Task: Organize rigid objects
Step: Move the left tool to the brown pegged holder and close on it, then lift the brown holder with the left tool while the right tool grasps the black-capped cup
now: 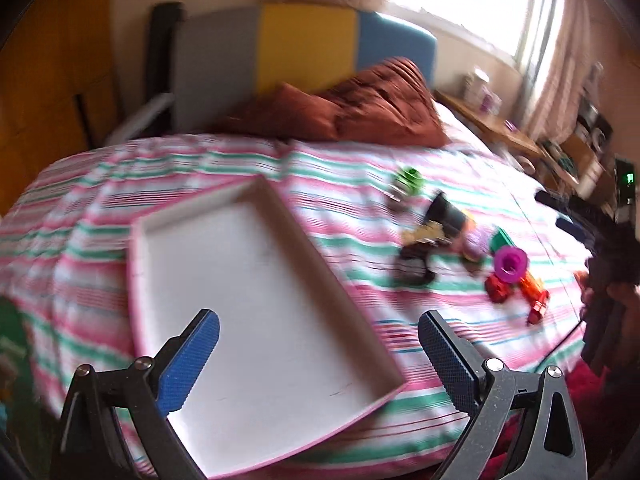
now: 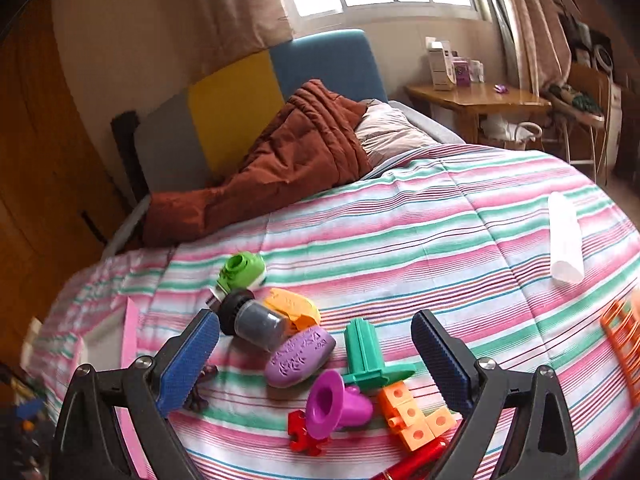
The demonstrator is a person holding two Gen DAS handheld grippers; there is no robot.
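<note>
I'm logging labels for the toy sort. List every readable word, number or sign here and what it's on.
No text reads clearly.
Purple oval block: embossed marks, not legible.
White boxes on the wooden desk: print too small.
Green display: blurred.

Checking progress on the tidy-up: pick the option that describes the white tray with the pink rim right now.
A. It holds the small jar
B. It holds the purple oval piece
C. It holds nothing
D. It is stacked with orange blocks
C: in the left wrist view the tray shows only its bare white floor, while the toys, such as the purple oval piece and the small jar, lie on the striped bedspread.
</note>
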